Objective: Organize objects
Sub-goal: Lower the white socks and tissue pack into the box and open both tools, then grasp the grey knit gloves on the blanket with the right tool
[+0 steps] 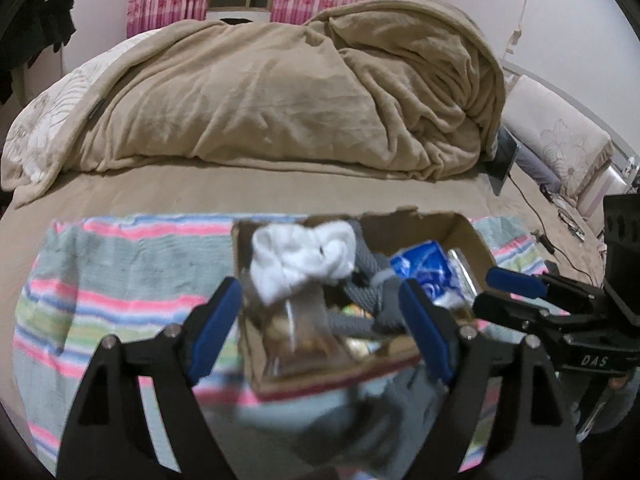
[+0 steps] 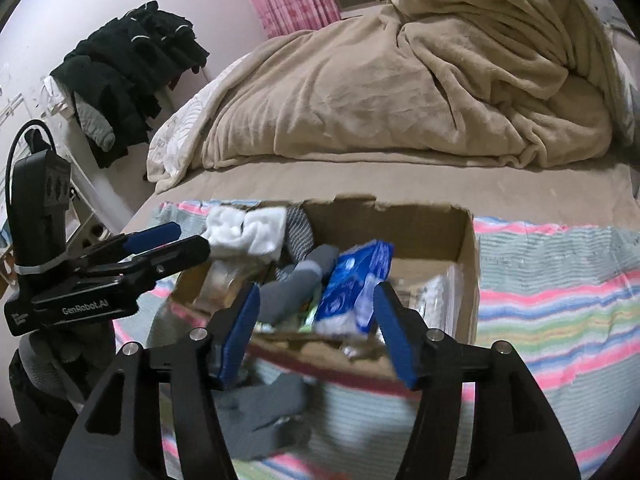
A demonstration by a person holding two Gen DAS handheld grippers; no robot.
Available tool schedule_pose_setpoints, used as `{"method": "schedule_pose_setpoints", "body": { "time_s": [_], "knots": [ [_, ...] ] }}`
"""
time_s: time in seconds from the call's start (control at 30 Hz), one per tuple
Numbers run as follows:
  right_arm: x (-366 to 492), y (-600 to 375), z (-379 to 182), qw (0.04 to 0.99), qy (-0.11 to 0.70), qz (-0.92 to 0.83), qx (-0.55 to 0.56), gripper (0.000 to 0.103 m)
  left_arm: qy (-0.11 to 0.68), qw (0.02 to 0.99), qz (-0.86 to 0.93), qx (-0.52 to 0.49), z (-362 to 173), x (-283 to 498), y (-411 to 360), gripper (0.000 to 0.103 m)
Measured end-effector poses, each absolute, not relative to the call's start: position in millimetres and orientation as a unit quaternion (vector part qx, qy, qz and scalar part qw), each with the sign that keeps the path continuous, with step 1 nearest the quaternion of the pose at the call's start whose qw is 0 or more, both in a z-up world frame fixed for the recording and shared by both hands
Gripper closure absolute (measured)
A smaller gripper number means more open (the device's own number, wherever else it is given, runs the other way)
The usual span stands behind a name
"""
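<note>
An open cardboard box (image 1: 420, 220) (image 2: 468, 264) stands on a striped towel (image 1: 120, 280) on the bed. Inside it are a rolled white cloth (image 1: 304, 260) (image 2: 248, 232), grey socks (image 2: 300, 280), a blue packet (image 1: 424, 268) (image 2: 352, 284) and clear wrapped packets. My left gripper (image 1: 318, 286) (image 2: 192, 240) is open over the box's left half, pads touching nothing. My right gripper (image 2: 318, 290) (image 1: 485, 290) is open over the box's near edge, with nothing held. Another grey sock (image 2: 260, 412), blurred, is on the towel in front of the box, below the right jaws.
A heaped beige blanket (image 1: 280, 92) fills the far half of the bed. A dark tablet (image 1: 504, 160) with cables and a pillow (image 1: 556, 136) are at the right. Black clothes (image 2: 132, 68) hang by the wall at the left. Pink curtains are behind.
</note>
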State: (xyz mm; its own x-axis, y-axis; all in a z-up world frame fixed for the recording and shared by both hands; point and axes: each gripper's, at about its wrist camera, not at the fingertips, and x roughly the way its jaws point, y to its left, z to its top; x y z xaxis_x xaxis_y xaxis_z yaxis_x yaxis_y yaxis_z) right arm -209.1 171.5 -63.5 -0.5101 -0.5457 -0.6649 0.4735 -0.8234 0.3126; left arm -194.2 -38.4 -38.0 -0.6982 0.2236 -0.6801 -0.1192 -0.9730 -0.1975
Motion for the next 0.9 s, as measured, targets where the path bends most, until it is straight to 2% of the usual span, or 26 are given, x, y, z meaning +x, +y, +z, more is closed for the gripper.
{"method": "schedule_pose_setpoints", "body": {
  "time_s": [0.53,0.9],
  "knots": [
    [-157,161,-73,0.298,-0.014,-0.860,0.414,0.041,-0.071,0.072,0.917,-0.386,-39,-111,-46,0.020],
    [-134,119,-102,0.320,0.025,-0.839,0.439,0.041,-0.088,0.053,0.905,-0.412,-71,-87,-64,0.020]
  ]
}}
